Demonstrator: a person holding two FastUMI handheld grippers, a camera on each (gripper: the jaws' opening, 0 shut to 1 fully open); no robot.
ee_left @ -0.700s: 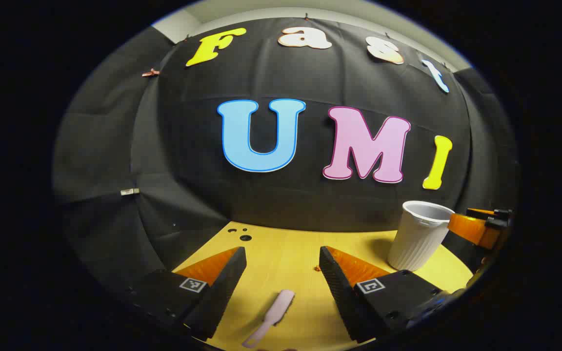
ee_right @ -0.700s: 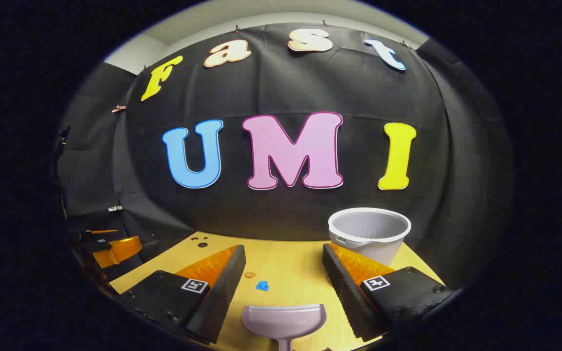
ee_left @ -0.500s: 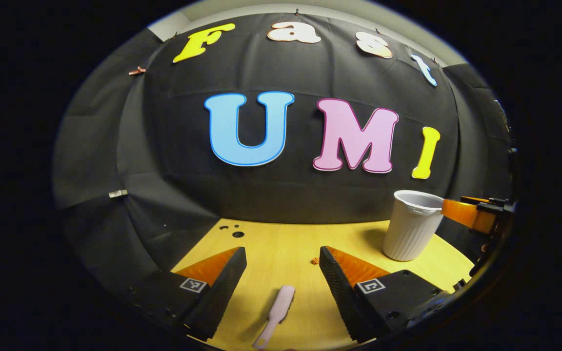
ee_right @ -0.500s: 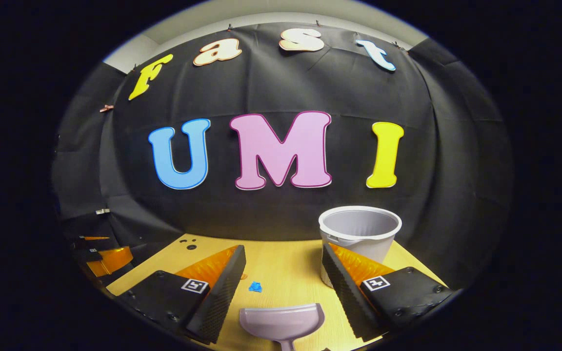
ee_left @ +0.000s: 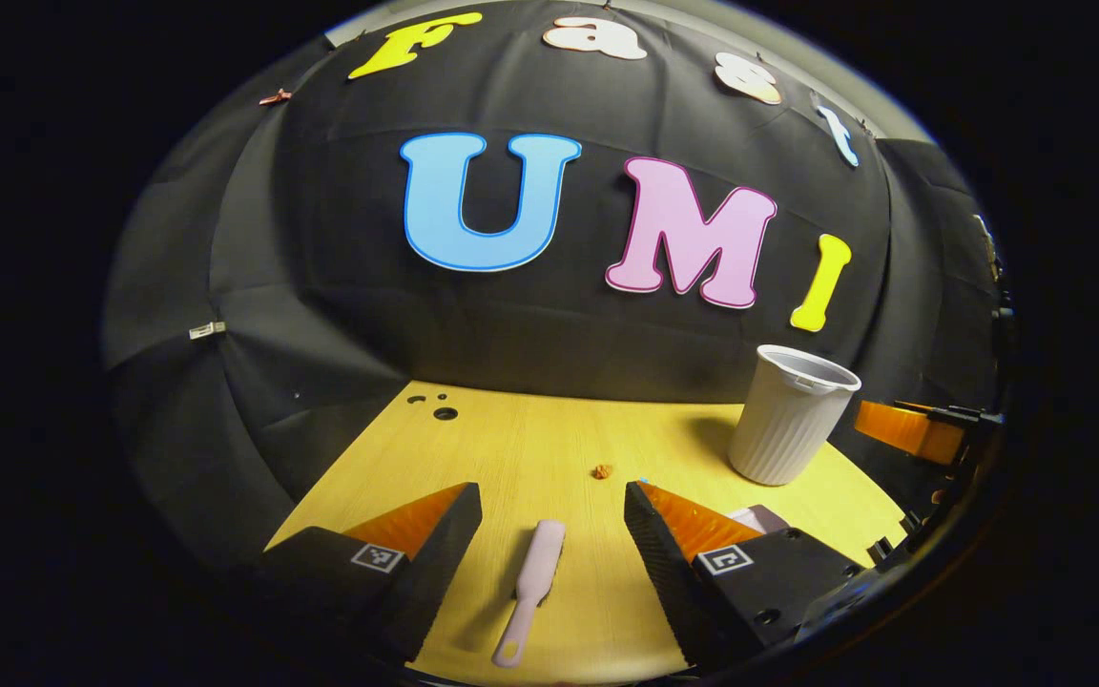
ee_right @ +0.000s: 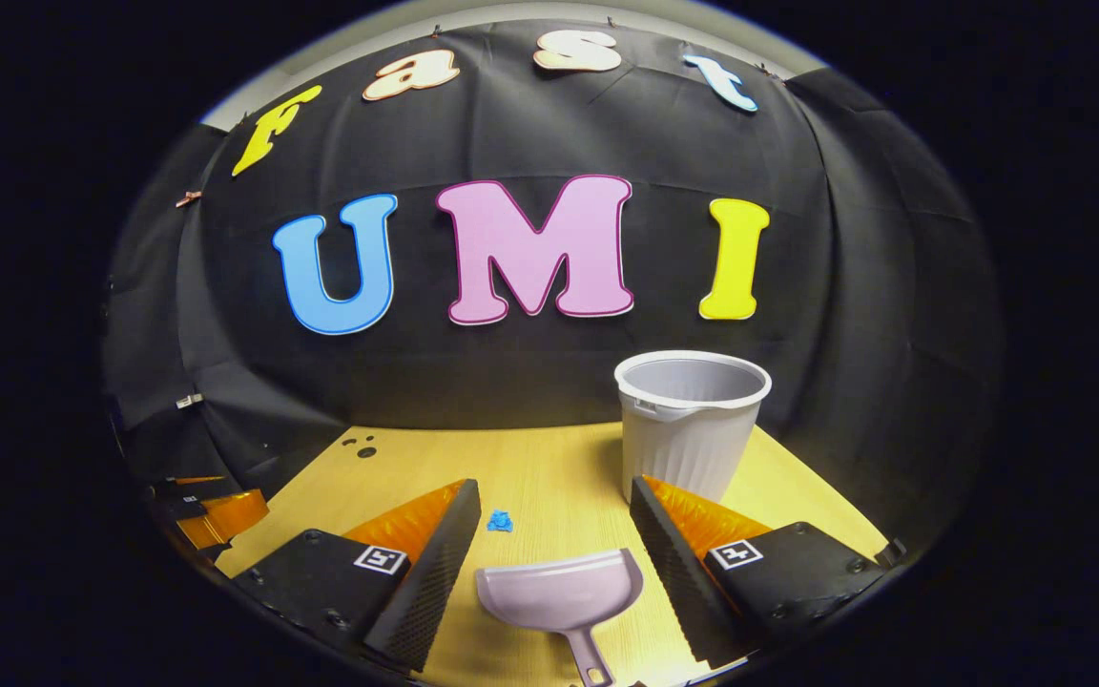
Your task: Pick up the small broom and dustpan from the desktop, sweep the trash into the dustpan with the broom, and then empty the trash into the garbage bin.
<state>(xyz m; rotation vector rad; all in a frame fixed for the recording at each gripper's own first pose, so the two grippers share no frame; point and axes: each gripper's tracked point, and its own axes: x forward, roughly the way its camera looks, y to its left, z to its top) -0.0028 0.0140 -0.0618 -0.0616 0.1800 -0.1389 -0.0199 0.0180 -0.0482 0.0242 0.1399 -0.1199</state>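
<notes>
On the desktop (ee_left: 511,448), the broom (ee_left: 532,584) lies flat between your left gripper (ee_left: 552,553)'s wide-open fingers, untouched. The dustpan (ee_right: 559,596) lies likewise between your right gripper (ee_right: 555,558)'s wide-open fingers. Trash scraps (ee_right: 499,521) lie ahead; the garbage bin (ee_right: 691,422) stands upright beyond, to the right.
</notes>
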